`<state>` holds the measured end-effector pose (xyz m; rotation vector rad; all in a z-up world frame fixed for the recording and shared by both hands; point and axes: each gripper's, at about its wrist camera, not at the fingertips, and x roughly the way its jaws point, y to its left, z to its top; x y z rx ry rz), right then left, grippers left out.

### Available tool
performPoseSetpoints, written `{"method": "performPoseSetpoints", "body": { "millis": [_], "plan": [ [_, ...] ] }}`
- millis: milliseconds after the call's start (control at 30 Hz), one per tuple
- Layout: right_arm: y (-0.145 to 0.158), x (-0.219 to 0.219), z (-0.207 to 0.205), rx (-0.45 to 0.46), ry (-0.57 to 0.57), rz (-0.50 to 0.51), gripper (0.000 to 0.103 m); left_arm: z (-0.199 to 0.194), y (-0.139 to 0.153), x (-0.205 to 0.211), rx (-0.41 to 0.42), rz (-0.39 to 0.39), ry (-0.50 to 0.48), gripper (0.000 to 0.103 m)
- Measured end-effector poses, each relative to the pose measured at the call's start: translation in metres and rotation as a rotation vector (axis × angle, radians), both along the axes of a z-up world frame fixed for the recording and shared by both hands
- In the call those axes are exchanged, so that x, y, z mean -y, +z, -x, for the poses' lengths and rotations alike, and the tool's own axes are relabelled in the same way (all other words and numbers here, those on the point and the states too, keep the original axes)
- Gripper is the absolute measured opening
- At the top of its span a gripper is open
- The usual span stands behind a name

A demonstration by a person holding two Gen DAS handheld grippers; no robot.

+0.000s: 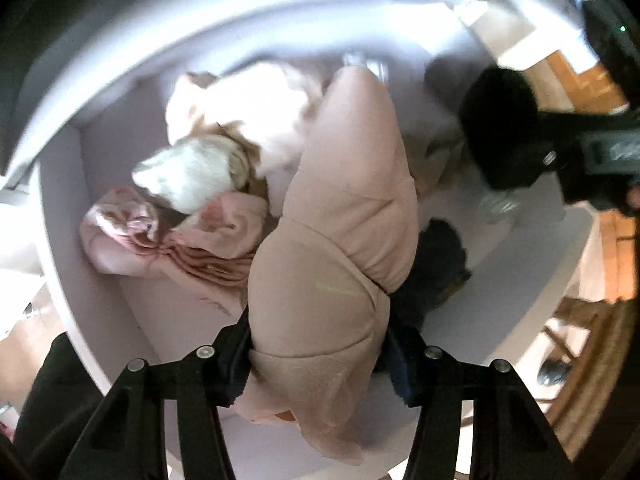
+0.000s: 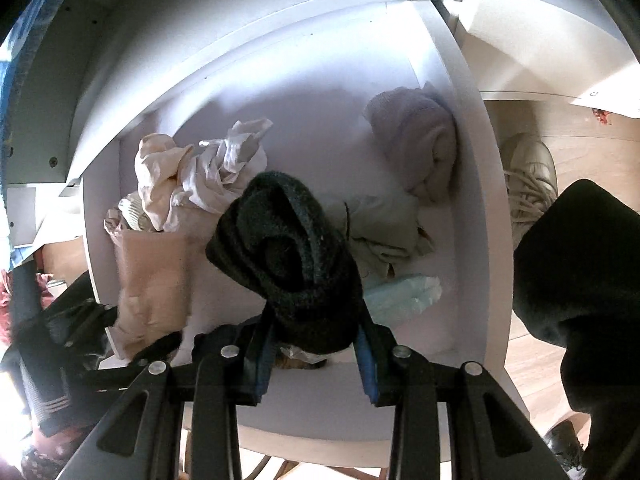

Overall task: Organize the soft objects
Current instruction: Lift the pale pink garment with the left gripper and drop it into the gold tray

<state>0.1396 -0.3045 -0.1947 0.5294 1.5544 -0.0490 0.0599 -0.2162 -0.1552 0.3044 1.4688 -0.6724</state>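
In the left wrist view, a beige padded soft piece (image 1: 340, 208) runs up from between my left gripper's (image 1: 316, 344) fingers, which are shut on its lower end above a white drawer (image 1: 64, 216). My right gripper (image 2: 316, 356) is shut on a rolled black knit bundle (image 2: 292, 248), held above the same drawer (image 2: 476, 200). The left wrist view has that black bundle (image 1: 500, 132) at the upper right. At the right wrist view's lower left, the beige piece (image 2: 152, 280) hangs at the drawer's left side.
The drawer holds a white fluffy item (image 1: 192, 176), pink cloth (image 1: 168, 236), a lilac knit roll (image 2: 420, 148), crumpled white cloth (image 2: 208, 168), cream cloth (image 2: 384, 232) and a pale blue packet (image 2: 400, 296). A shoe (image 2: 528, 176) stands on the wood floor to the right.
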Motion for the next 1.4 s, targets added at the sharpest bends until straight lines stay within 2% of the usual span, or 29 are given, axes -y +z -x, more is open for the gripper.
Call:
{"method": "performPoseSetpoints", "body": {
  "millis": [67,133,267,400,500,567,633,800,967,1167,1300,1400],
  "plan": [
    [-0.001,-0.001,-0.002,0.002,-0.002,-0.005,0.034,0.001,0.010,-0.012,0.006,0.040,0.033,0.057],
    [0.004,0.008,0.001,0.012,-0.003,-0.015,0.034,-0.007,0.004,-0.028,0.018,0.091,0.062,0.057],
    [0.007,0.013,0.000,0.020,-0.005,-0.033,0.034,-0.019,0.034,-0.038,0.062,0.177,0.081,0.057],
    [0.018,0.013,-0.005,0.088,-0.024,-0.100,0.034,-0.016,0.057,-0.050,0.110,0.262,0.083,0.057],
    [0.022,0.011,-0.008,0.097,0.005,-0.044,0.034,-0.008,0.074,-0.055,0.140,0.300,0.079,0.057],
    [0.019,0.012,-0.008,0.084,-0.003,-0.052,0.034,-0.003,0.090,-0.058,0.150,0.324,0.078,0.057],
    [0.015,0.012,-0.007,0.063,-0.015,-0.067,0.034,-0.023,0.142,-0.078,0.149,0.349,0.081,0.057],
    [0.013,0.012,-0.006,0.039,-0.003,-0.044,0.034,-0.024,0.170,-0.088,0.183,0.418,0.106,0.057],
    [0.015,0.013,0.000,0.037,0.012,-0.043,0.034,-0.031,0.212,-0.101,0.222,0.498,0.136,0.057],
    [0.013,0.007,-0.003,0.041,0.018,-0.041,0.034,-0.055,0.265,-0.112,0.305,0.533,0.164,0.057],
    [0.013,0.003,-0.004,0.044,0.024,-0.040,0.034,-0.087,0.291,-0.120,0.364,0.494,0.205,0.057],
    [0.014,0.003,-0.005,0.050,0.025,-0.040,0.034,-0.115,0.300,-0.126,0.388,0.454,0.260,0.057]
  ]
}}
